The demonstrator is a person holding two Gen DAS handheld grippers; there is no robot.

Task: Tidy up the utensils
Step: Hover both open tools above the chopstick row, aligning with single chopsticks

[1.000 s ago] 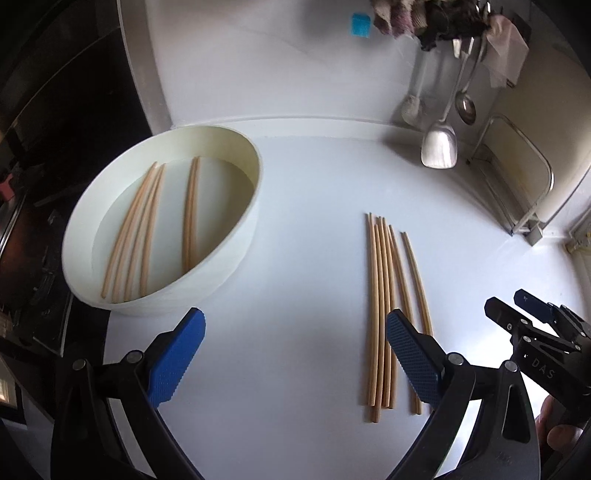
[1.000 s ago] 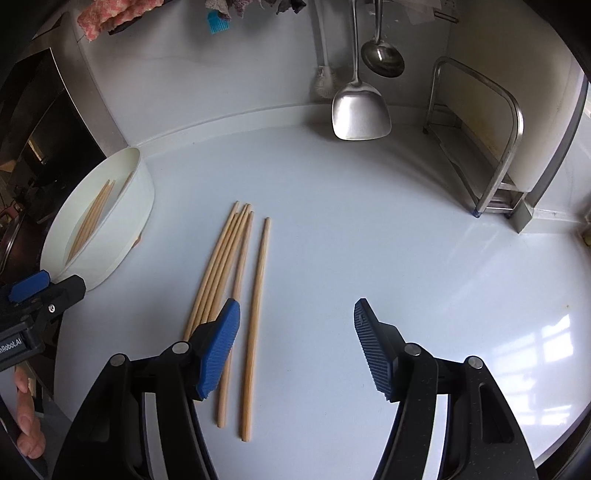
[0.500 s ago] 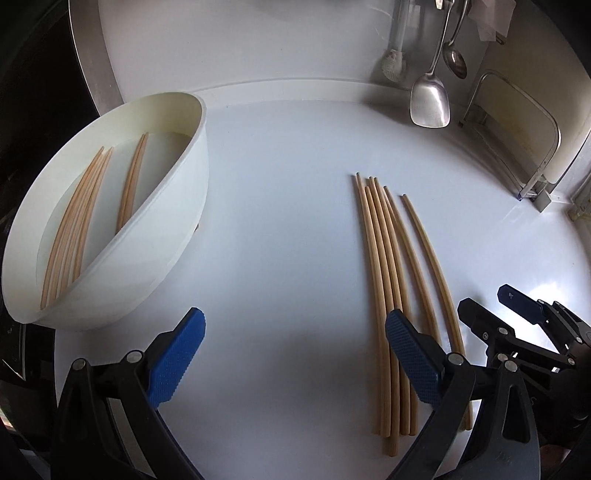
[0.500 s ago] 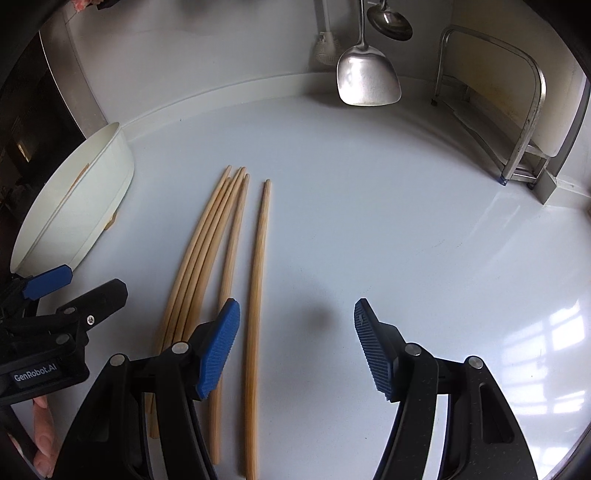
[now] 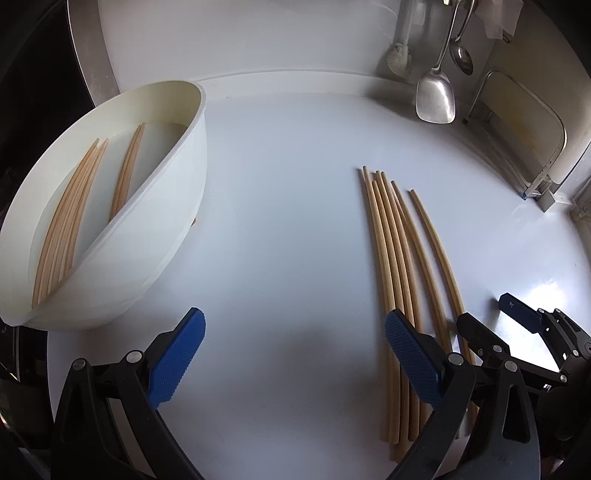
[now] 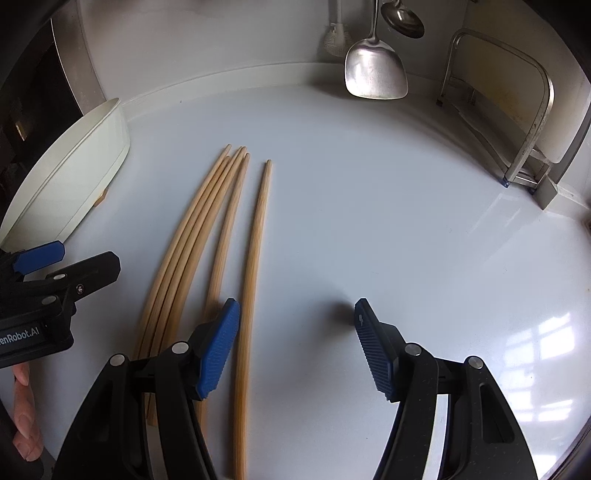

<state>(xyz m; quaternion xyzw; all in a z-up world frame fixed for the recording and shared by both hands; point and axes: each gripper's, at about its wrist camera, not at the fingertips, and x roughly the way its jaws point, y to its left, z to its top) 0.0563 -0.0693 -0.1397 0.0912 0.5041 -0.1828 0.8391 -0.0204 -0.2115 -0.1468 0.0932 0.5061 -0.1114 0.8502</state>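
- At the far left of the white counter (image 5: 288, 229) I see the white bowl (image 5: 173, 206), with several chopsticks already lying inside it (image 5: 64, 221), a bunch of them along its left side and a pair a little to the right.
- My left gripper (image 5: 291, 354) hovers low over bare counter just right of the bowl, its blue pads spread wide with nothing between them.
- The loose chopsticks (image 5: 391, 266) lie on the counter right of centre, roughly parallel, tips pointing toward the back wall; the left gripper's right pad sits over their near ends, so the bundle lies outside its gap.
- My right gripper (image 6: 295, 347) is low too, jaws wide apart and empty; its left pad stands between a bundled stick and the outermost single chopstick (image 6: 255, 266), and that single stick runs inside the gap, close to the left pad.
- On the back wall to the right hang a metal spatula (image 6: 375, 74) and a ladle (image 6: 404, 18), beside a metal rack (image 6: 532, 122).
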